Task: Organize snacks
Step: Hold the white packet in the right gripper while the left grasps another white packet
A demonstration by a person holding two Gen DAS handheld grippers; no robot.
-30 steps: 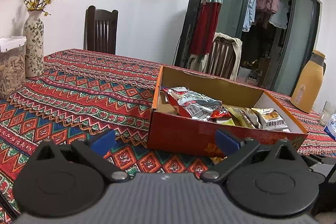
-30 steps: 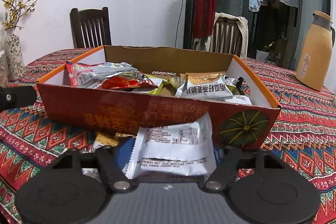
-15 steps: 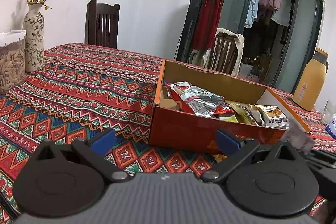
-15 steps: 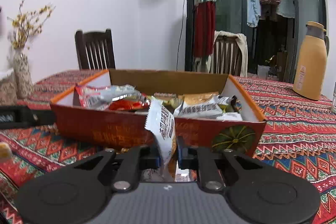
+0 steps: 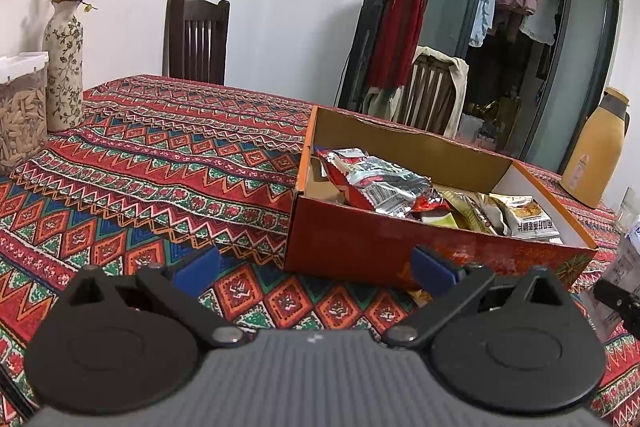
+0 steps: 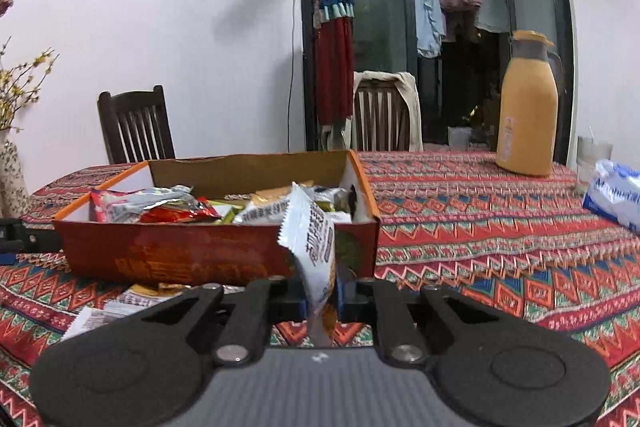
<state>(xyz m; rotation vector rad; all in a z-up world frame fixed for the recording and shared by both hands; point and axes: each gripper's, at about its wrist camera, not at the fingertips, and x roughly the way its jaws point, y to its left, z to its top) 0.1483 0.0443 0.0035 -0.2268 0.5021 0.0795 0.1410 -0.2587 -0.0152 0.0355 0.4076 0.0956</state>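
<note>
A white crinkled snack packet (image 6: 316, 247) with dark print stands on edge, clamped between the fingers of the right tool (image 6: 320, 297), raised just in front of the orange cardboard box (image 6: 200, 259) full of foil snack bags. More packets (image 6: 132, 301) lie near the box on the patterned surface (image 6: 480, 247). The left tool (image 5: 314, 267) hovers low with its blue-tipped fingers (image 5: 198, 265) wide apart, holding nothing, near the box's left corner.

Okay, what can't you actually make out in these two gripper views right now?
- Loose packets in front of the snack box, right wrist view: mostly covered by the right gripper, count unclear.
- White snack packet, same view: lower end hidden between the fingers.
- Box bottom, left wrist view: buried under snacks.
- Blue-and-white pack: cut by the right edge.
</note>
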